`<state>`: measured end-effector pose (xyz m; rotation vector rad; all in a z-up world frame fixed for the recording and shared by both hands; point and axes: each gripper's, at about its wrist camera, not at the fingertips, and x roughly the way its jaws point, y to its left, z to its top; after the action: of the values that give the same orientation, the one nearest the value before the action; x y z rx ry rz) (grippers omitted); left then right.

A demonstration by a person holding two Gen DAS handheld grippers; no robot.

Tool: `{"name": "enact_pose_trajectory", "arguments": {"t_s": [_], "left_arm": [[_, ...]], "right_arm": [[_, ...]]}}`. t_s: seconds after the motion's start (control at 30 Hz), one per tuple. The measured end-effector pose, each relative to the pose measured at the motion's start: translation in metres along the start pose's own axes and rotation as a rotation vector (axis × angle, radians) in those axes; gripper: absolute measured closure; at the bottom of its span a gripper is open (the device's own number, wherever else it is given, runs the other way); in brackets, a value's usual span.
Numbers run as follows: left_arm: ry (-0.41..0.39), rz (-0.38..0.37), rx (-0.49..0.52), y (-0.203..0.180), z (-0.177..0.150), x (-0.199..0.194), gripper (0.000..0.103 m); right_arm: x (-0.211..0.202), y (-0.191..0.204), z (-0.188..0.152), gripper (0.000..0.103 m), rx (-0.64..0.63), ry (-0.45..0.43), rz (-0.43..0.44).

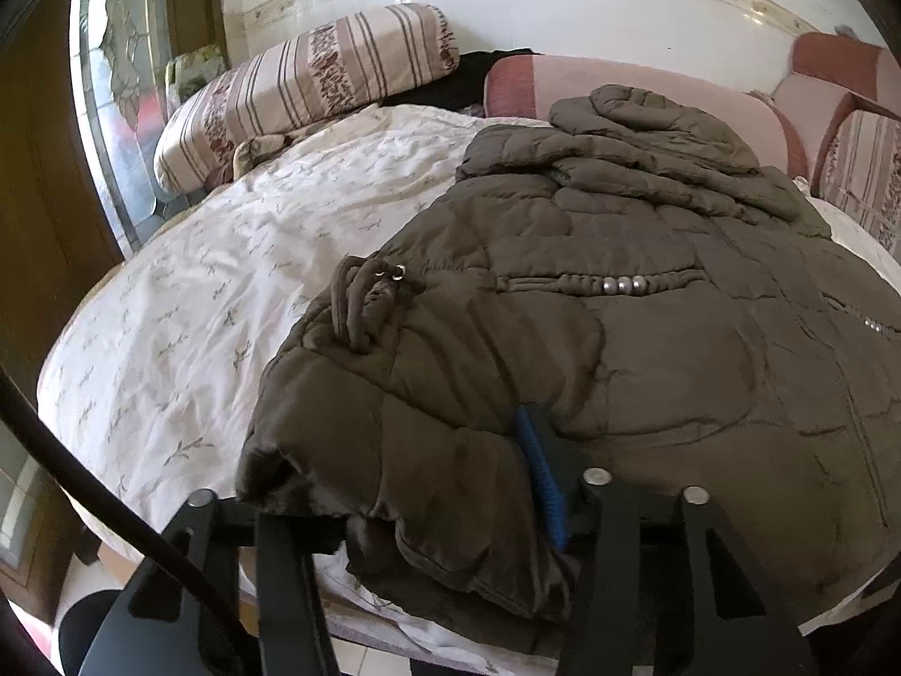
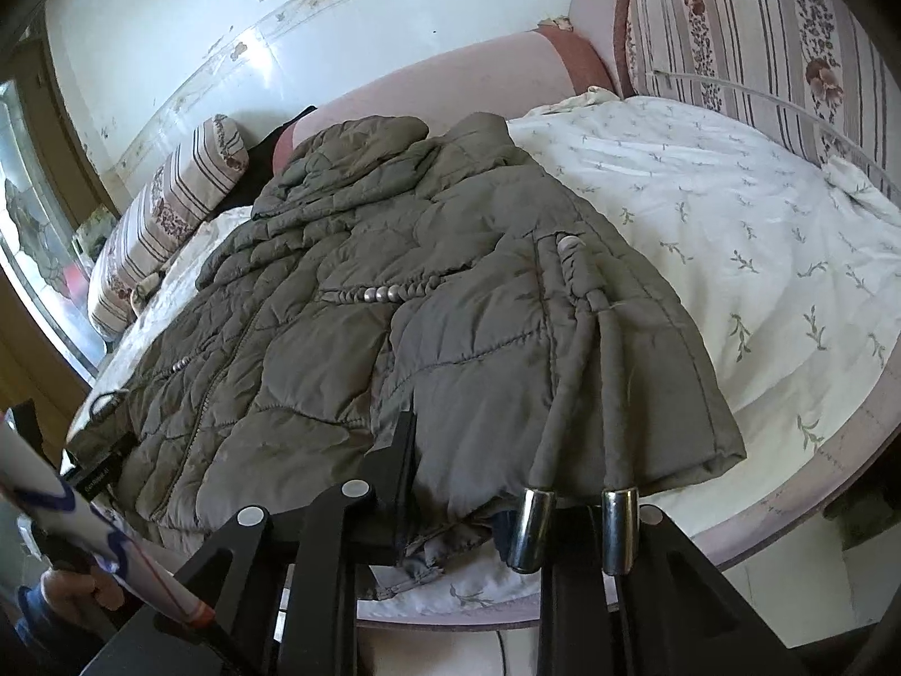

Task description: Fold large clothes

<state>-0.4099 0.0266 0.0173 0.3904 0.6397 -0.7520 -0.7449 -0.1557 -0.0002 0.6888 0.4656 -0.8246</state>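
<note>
A large olive-brown quilted jacket (image 1: 647,304) lies flat on the bed, hood toward the wall; it also shows in the right wrist view (image 2: 394,304). My left gripper (image 1: 439,484) is at the jacket's near left hem corner, its fingers (image 1: 540,456) spread with a thick fold of hem between them. My right gripper (image 2: 473,479) is at the near right hem corner, one finger (image 2: 402,450) on top of the fabric, the other hidden under it. Two drawstrings with metal tips (image 2: 532,529) hang over the right gripper. Neither grip is clearly closed.
The bed has a white floral quilt (image 1: 225,259) and a pink padded rim (image 2: 816,512). Striped bolster pillows (image 1: 304,90) lie by the wall and at the right (image 2: 760,39). A glass door (image 1: 112,84) stands at left. The person's sleeve and hand (image 2: 67,580) show at lower left.
</note>
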Motion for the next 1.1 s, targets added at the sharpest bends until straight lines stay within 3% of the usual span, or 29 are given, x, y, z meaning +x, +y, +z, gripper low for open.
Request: {"name": "enact_pose_trajectory", "arguments": {"t_s": [0.17, 0.5, 1.1], "left_arm": [[0.0, 0.004, 0.008, 0.0, 0.0, 0.002, 0.055], [-0.016, 0.004, 0.027, -0.004, -0.001, 0.0, 0.066], [-0.069, 0.002, 0.041, -0.007, 0.002, -0.013, 0.075]], "right_arm": [[0.004, 0.0, -0.002, 0.079, 0.001, 0.018, -0.014], [0.005, 0.004, -0.004, 0.076, -0.017, 0.029, -0.038], [-0.011, 0.012, -0.004, 0.082, -0.059, -0.05, -0.051]]}}
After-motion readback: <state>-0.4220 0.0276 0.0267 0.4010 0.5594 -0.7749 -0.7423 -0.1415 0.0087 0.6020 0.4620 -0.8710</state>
